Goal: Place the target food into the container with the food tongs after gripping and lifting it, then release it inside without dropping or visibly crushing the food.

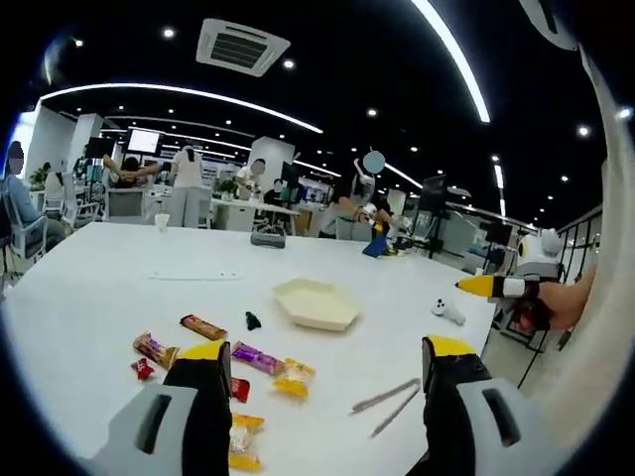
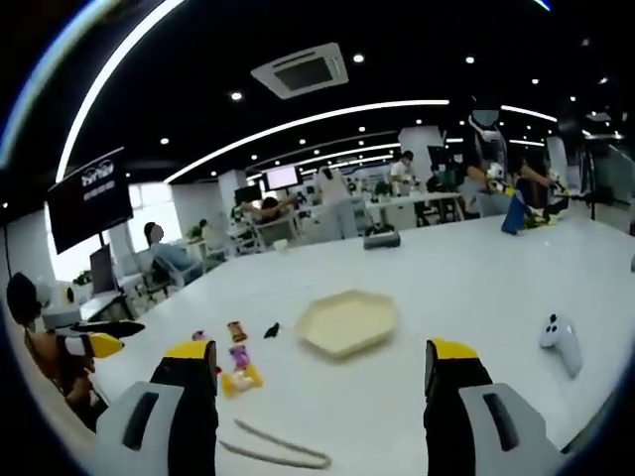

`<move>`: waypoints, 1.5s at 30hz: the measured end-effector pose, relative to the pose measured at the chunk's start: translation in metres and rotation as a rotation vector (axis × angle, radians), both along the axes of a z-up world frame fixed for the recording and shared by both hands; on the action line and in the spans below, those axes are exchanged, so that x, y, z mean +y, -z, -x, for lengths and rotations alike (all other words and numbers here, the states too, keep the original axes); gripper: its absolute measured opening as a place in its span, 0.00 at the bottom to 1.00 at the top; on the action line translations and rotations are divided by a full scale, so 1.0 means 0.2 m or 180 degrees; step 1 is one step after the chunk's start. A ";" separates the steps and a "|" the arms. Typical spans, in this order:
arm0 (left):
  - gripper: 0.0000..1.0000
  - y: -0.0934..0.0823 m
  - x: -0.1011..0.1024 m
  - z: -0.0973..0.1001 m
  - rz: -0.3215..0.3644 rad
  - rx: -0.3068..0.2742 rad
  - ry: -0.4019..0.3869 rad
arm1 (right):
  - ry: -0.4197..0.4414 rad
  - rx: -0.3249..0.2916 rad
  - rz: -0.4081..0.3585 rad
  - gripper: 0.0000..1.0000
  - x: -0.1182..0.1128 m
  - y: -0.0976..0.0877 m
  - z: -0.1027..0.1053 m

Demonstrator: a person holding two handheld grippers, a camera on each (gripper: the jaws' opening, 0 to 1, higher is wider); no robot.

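Several wrapped snacks (image 1: 256, 357) lie scattered on the white table (image 1: 119, 288), seen smaller in the right gripper view as snacks (image 2: 238, 369). A cream hexagonal tray (image 1: 316, 302) sits beyond them, tray (image 2: 347, 320). Metal food tongs (image 1: 385, 402) lie flat on the table near the front, tongs (image 2: 273, 446). My left gripper (image 1: 327, 372) hangs open above the table with nothing between its jaws. My right gripper (image 2: 322, 377) is open too, above the tongs. The right gripper's yellow tip (image 1: 486, 287) enters the left gripper view, held by a hand.
A small black object (image 1: 252, 320) lies beside the tray. A white game controller (image 2: 562, 340) rests at the table's right, controller (image 1: 448, 310). A dark box (image 1: 268, 238) stands at the far edge. People and desks fill the office behind.
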State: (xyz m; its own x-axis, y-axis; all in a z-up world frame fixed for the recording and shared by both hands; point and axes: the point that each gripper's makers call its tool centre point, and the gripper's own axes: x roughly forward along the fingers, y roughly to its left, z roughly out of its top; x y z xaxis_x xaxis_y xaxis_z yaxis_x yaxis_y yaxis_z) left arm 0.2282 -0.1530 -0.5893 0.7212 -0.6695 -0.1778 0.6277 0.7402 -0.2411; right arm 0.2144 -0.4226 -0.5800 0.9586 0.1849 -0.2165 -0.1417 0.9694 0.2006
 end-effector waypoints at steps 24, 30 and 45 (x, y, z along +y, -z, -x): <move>0.80 -0.02 -0.17 0.04 -0.0150 -0.0030 -0.0470 | -0.0410 0.0046 -0.0019 0.88 -0.20 0.08 -0.07; 0.80 0.00 -0.15 0.04 -0.0164 0.0022 -0.0592 | -0.0457 0.0067 -0.0040 0.87 -0.21 0.10 -0.09; 0.78 0.07 -0.22 0.02 -0.0437 0.0081 -0.0341 | -0.0648 0.0228 0.0027 0.80 -0.18 0.16 -0.11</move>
State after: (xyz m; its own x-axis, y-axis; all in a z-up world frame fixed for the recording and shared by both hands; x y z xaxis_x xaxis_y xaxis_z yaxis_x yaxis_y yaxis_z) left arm 0.2249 -0.1963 -0.6028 0.7811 -0.5573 -0.2815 0.5385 0.8295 -0.1480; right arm 0.2370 -0.4585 -0.6114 0.8838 0.3710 -0.2852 -0.3204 0.9239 0.2090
